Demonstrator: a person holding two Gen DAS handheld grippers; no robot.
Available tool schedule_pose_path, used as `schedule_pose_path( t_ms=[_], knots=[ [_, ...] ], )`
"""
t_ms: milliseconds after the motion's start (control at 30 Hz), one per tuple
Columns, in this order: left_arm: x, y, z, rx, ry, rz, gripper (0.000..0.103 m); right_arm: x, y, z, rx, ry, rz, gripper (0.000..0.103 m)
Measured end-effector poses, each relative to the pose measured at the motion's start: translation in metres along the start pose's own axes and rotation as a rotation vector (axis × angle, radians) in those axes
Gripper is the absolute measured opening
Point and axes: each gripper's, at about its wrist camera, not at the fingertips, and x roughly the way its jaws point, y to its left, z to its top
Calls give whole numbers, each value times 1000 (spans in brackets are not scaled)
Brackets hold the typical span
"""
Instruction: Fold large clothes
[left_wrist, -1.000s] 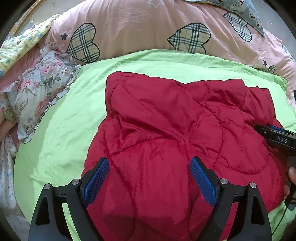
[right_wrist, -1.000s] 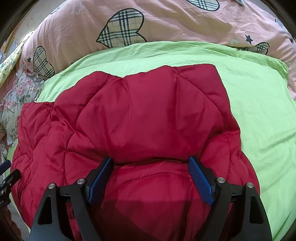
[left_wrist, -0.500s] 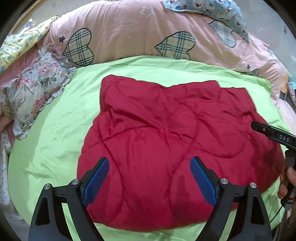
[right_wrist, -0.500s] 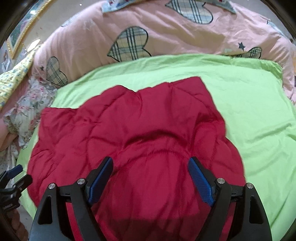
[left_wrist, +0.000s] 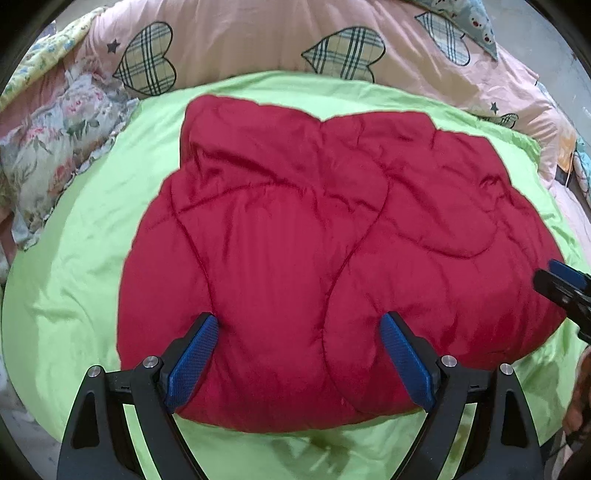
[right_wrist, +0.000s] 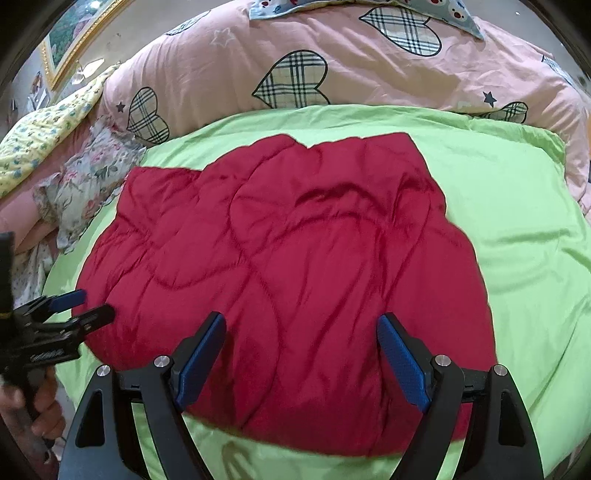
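A red quilted padded jacket (left_wrist: 314, 251) lies folded in a flat block on a lime-green sheet (left_wrist: 81, 266); it also shows in the right wrist view (right_wrist: 295, 266). My left gripper (left_wrist: 299, 354) is open and empty, above the jacket's near edge. My right gripper (right_wrist: 301, 354) is open and empty, above the jacket's near right part. The right gripper's tip shows at the right edge of the left wrist view (left_wrist: 561, 284). The left gripper shows at the left of the right wrist view (right_wrist: 74, 310), held in a hand.
A pink duvet with plaid hearts (right_wrist: 295, 66) lies bunched along the far side of the bed. A floral pillow (left_wrist: 55, 147) sits at the left. The green sheet (right_wrist: 517, 221) lies bare to the right of the jacket. A framed picture (right_wrist: 70, 40) hangs at the back left.
Both grippers have pulled back and up from the jacket. The jacket's near edge and the green sheet in front of it have come into view. The jacket lies still.
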Motion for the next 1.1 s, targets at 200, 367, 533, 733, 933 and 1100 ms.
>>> schedule_pose_path(
  t_ms=[200, 367, 533, 733, 933, 1100],
  knots=[
    [8, -1, 4, 21, -12, -30, 82, -4, 3, -6, -1, -2, -7, 85],
    [10, 5, 5, 19, -13, -62, 62, 0, 2, -4, 11, 2, -17, 85],
    [12, 6, 4, 12, -14, -70, 60, 25, 1, -2, 10, 32, -45, 83],
    [15, 0, 5, 21, -20, -53, 60, 37, -1, 4, 17, 40, -64, 43],
    [19, -3, 7, 27, -23, -41, 60, 49, -6, 6, 46, 36, -59, 39],
    [29, -3, 11, 24, -22, -36, 62, 53, -7, 9, 56, 33, -56, 40]
  ],
)
